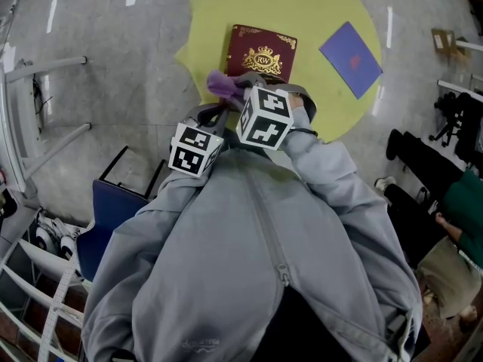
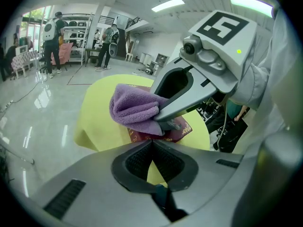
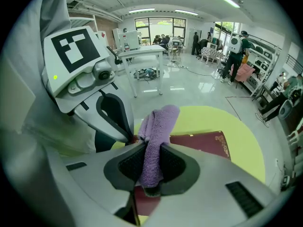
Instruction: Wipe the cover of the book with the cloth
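The round yellow worktop (image 1: 317,6) is carrying everything. The maroon book (image 1: 262,53), its gold-crested cover facing up, is lying flat near the worktop's near edge. A blue booklet (image 1: 351,57) is lying well apart to the book's right. The purple cloth (image 3: 156,136) is being gripped between the fingers of the right gripper (image 3: 152,155), over the book's near left corner. Contact with the cover cannot be made out. The left gripper (image 2: 151,143) is being held just beside it, its fingers pressed together on nothing. The wiping step seems to be just beginning. Next, the cloth would need pressing flat onto the cover and drawing across it, with the book steadied against sliding.
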### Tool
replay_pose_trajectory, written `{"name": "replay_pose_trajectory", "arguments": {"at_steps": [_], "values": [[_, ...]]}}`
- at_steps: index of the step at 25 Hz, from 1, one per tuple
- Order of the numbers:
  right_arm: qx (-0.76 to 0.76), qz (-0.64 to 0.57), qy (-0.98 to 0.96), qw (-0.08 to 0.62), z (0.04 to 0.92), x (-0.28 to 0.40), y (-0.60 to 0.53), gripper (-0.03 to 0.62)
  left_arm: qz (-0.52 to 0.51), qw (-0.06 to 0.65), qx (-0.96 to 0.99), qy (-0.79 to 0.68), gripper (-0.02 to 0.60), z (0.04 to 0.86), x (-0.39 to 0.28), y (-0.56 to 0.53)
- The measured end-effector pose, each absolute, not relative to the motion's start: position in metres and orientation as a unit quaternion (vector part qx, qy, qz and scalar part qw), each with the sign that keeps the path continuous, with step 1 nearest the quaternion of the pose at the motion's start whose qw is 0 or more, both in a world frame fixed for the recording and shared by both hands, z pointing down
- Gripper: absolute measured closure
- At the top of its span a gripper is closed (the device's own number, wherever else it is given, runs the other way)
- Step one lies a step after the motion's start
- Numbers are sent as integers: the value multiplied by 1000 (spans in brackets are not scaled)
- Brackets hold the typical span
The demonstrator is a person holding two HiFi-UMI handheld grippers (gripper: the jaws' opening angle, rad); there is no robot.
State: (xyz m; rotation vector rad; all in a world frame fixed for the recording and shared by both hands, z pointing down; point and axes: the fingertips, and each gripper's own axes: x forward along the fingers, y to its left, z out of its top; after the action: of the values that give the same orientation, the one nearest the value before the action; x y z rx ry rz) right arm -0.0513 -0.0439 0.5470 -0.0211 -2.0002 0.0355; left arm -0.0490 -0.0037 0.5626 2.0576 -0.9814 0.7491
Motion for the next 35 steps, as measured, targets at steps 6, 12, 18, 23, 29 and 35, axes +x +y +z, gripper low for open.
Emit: {"name": "replay_pose_trajectory", "arguments": {"at_steps": [6,12,18,23,29,35], "values": [[-3,15,-833,553,547,-29,-42,510,293,361,801,-379,565,562,-48,-3],[11,24,-824,566,550,-2,-40,510,295,358,802,-376,565,562,-47,-2],[25,35,-815,578,551,24,-38,510,296,355,804,-375,565,561,-46,-2],[28,33,-806,590,551,41,-34,511,299,353,804,-373,565,560,-46,0],[35,36,-801,597,552,54,-32,510,302,351,805,-371,565,561,-46,1],[42,43,-795,603,552,67,-30,511,304,349,807,-368,565,560,-45,1]]}}
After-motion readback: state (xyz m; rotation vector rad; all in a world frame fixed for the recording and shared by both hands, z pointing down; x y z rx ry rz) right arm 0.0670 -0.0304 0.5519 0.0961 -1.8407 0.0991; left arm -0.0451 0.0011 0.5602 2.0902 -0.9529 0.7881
